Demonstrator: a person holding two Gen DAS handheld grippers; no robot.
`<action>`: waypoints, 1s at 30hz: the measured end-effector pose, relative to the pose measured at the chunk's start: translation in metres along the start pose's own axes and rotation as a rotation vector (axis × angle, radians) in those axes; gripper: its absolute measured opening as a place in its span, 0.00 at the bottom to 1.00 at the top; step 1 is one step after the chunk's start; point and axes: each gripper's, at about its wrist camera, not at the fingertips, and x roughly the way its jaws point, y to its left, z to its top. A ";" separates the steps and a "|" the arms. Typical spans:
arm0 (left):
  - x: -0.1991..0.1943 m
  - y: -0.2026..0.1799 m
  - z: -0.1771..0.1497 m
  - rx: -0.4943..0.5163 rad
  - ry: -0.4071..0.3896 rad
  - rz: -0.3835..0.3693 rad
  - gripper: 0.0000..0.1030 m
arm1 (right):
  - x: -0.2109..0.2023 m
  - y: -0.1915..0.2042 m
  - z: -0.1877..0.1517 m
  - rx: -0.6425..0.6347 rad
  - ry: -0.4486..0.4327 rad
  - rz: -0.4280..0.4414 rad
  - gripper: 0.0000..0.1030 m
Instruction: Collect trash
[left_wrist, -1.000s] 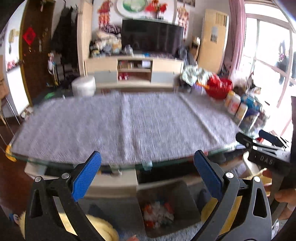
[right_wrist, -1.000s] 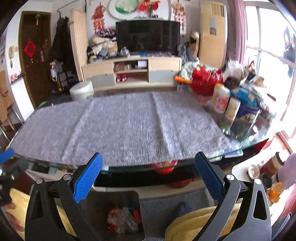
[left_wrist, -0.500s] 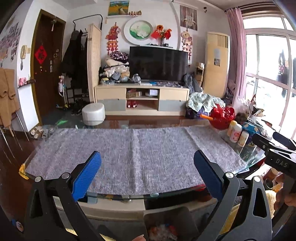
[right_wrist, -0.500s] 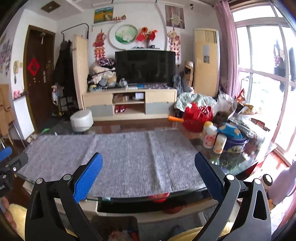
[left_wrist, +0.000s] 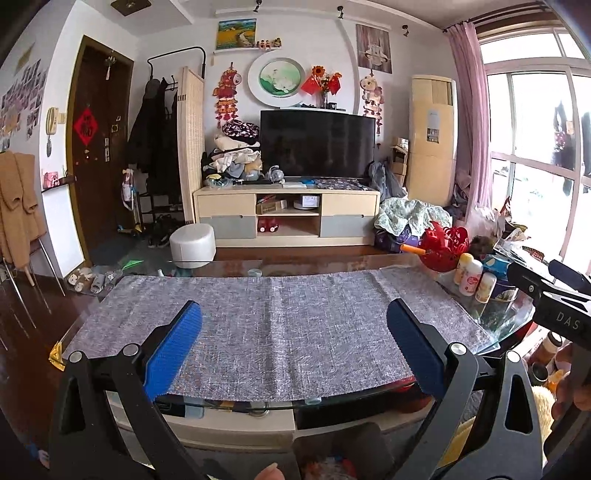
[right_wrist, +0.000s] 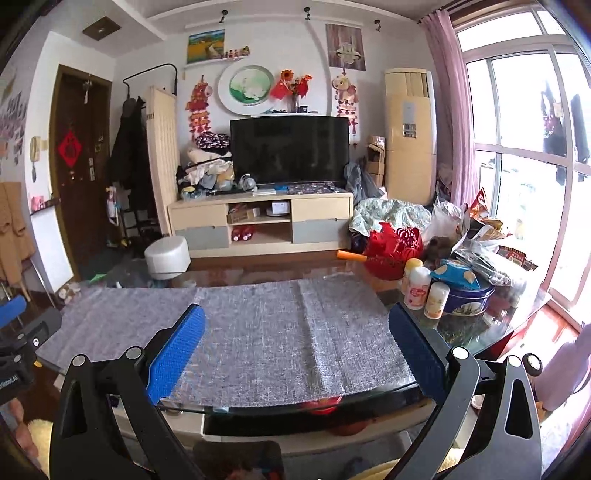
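Living-room clutter is framing a glass table (left_wrist: 491, 341) under a grey cloth (left_wrist: 273, 325), and both the left gripper (left_wrist: 293, 349) and right gripper (right_wrist: 295, 350) are hovering over its near edge, jaws spread wide, gripping nothing. Trash is sitting in a dark bin (left_wrist: 340, 448) below the table edge, just beneath the left gripper's fingers; it is looking like crumpled wrappers, probably light, soft and crushable, best pinched at a raised fold. Bottles (right_wrist: 424, 291) and snack bags are crowding the table's right end, well apart from both grippers.
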 end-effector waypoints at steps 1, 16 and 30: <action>-0.002 0.001 0.000 -0.003 -0.004 0.002 0.92 | 0.000 0.000 0.000 -0.001 -0.001 -0.003 0.97; -0.010 0.005 0.005 -0.026 -0.023 0.001 0.92 | -0.006 0.009 0.000 -0.005 -0.005 0.005 0.97; -0.010 0.004 0.005 -0.032 -0.023 -0.004 0.92 | -0.006 0.013 -0.001 -0.005 -0.005 0.008 0.97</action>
